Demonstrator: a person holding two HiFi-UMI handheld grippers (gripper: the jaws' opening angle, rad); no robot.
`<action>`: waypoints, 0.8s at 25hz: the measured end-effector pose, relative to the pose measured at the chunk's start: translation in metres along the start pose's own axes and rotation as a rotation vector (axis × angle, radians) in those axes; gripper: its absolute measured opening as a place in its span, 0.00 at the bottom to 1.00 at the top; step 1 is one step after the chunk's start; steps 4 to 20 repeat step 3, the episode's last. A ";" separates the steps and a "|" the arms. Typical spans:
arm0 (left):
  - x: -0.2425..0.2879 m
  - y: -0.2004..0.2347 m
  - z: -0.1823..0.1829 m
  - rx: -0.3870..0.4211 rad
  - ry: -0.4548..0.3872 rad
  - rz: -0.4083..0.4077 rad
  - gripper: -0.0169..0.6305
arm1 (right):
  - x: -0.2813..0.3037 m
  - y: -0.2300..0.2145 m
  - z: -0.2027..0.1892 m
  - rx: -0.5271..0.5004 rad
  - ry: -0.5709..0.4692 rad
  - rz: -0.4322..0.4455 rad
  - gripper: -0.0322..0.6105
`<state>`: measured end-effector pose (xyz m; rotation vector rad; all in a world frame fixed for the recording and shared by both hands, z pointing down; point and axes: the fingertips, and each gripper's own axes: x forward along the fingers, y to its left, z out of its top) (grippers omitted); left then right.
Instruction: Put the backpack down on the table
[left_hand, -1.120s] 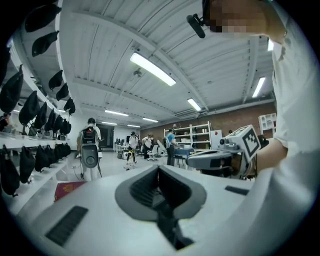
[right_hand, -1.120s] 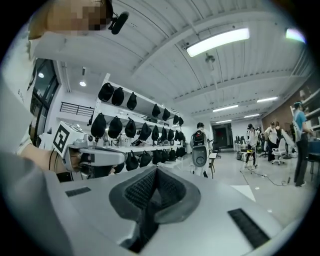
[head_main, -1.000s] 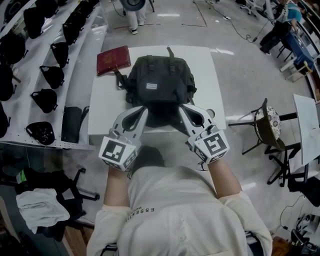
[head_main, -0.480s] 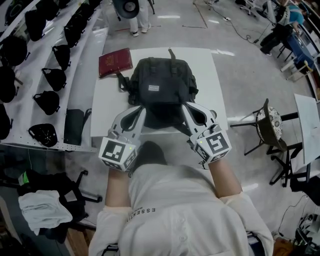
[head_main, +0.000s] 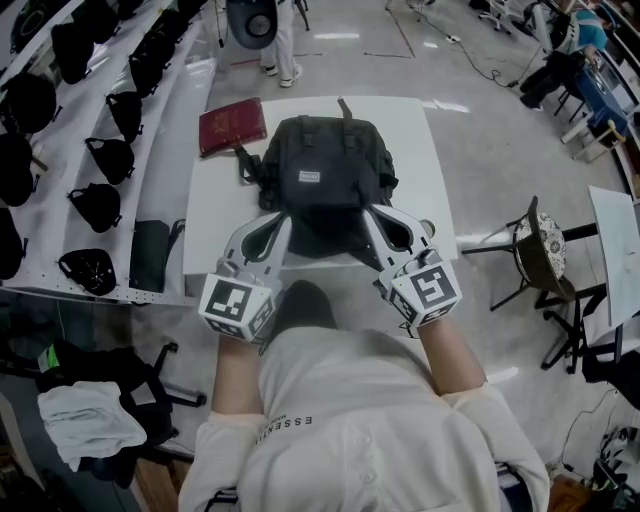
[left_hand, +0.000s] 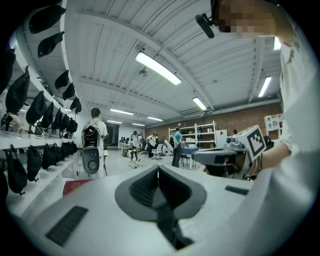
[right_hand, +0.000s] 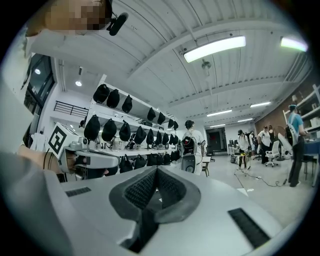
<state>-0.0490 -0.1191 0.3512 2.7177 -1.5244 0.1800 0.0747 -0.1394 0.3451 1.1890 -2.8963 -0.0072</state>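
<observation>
A black backpack (head_main: 322, 170) lies flat on the white table (head_main: 215, 215), straps toward the far end. My left gripper (head_main: 288, 217) and right gripper (head_main: 366, 210) point at its near edge from either side, tips at or over the fabric; contact cannot be judged. In the left gripper view the left gripper (left_hand: 158, 167) has its jaws pressed together with nothing showing between them. The right gripper (right_hand: 156, 169) looks the same in the right gripper view. The backpack is hidden below the jaws in both gripper views.
A dark red book (head_main: 232, 124) lies at the table's far left corner. Shelves of black bags (head_main: 95, 205) run along the left, with a black bag (head_main: 148, 252) beside the table. A person (head_main: 262, 20) stands beyond the table. A stool (head_main: 535, 245) stands to the right.
Both grippers and the backpack have kept their places. The person beyond the table has shifted a little.
</observation>
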 end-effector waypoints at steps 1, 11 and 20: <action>0.000 0.000 -0.001 -0.001 0.002 0.002 0.03 | 0.000 0.001 0.000 -0.001 0.001 0.002 0.07; -0.001 0.000 -0.002 0.000 0.007 0.004 0.03 | 0.000 0.002 0.000 -0.001 0.001 0.006 0.07; -0.001 0.000 -0.002 0.000 0.007 0.004 0.03 | 0.000 0.002 0.000 -0.001 0.001 0.006 0.07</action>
